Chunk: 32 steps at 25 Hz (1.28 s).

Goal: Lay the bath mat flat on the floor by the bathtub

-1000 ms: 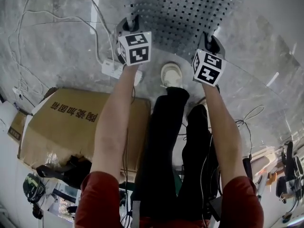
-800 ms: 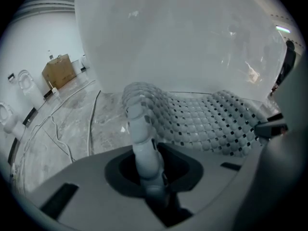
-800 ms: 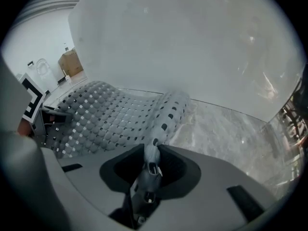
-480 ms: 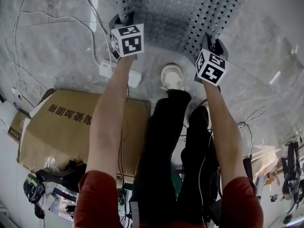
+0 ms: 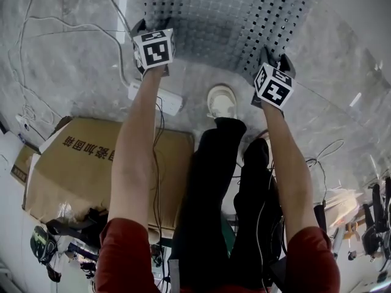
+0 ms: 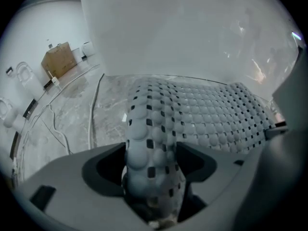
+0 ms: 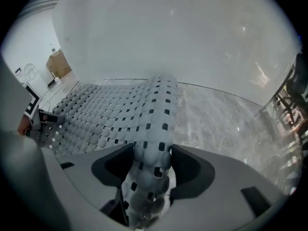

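Note:
The grey bath mat (image 5: 220, 17), studded with bumps and square holes, is spread on the marble floor in front of the white bathtub wall (image 6: 192, 32). My left gripper (image 5: 146, 29) is at its near left corner and my right gripper (image 5: 273, 58) at its near right corner. In the left gripper view a bunched fold of mat (image 6: 151, 143) still lies between the jaws of the left gripper (image 6: 151, 177), which are opening. The right gripper (image 7: 149, 172) is opening too, with a fold of mat (image 7: 154, 129) still between its jaws.
A cardboard box (image 5: 91, 163) lies at the near left, with a white power strip (image 5: 162, 99) and loose cables (image 5: 61, 23) beside it. The person's shoe (image 5: 221, 99) stands just behind the mat. Clutter (image 5: 366, 224) sits at the near right.
Both grippers have moved forward, away from the body, and the left one has drifted left. The mat now lies wider and flatter on the floor.

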{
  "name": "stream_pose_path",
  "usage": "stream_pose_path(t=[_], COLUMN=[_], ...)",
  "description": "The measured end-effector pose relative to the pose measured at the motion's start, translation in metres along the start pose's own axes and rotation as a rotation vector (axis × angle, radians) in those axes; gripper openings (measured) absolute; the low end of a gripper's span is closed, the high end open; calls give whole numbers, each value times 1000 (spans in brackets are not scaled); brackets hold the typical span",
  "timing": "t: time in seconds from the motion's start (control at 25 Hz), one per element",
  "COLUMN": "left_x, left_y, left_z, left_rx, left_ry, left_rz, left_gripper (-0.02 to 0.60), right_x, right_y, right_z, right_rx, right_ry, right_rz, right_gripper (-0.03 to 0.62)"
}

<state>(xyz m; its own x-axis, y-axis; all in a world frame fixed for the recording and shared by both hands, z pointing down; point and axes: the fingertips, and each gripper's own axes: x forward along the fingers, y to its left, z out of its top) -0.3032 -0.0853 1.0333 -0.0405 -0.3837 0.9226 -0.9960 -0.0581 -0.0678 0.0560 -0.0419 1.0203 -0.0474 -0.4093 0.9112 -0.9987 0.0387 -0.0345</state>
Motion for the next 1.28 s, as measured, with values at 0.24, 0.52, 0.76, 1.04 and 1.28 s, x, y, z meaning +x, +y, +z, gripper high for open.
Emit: stream_pose_path(t=[0.24,0.52,0.76,1.04,1.28], left_x=[-16,-60,-121,-195,-261], left_y=[10,-1,-19,-45,-78], left_z=[-17,-21,-5,9,14], left_rx=[-3,-61,-101,-119,-154], left_ry=[26,26,4,-5,0], left_rz=[24,11,-14,-62,-104], left_gripper=[334,337,337,337,337], right_x=[-9,-40,-94,-166,-224], right_y=[-7,-7,0,15,15], right_z=[9,25,49,72,91], right_rx=[30,67,30,15,23], right_ry=[-12,-14,-31,-43,-51], right_rz=[-26,-21,-5,25,42], right_gripper=[273,278,278,278,278])
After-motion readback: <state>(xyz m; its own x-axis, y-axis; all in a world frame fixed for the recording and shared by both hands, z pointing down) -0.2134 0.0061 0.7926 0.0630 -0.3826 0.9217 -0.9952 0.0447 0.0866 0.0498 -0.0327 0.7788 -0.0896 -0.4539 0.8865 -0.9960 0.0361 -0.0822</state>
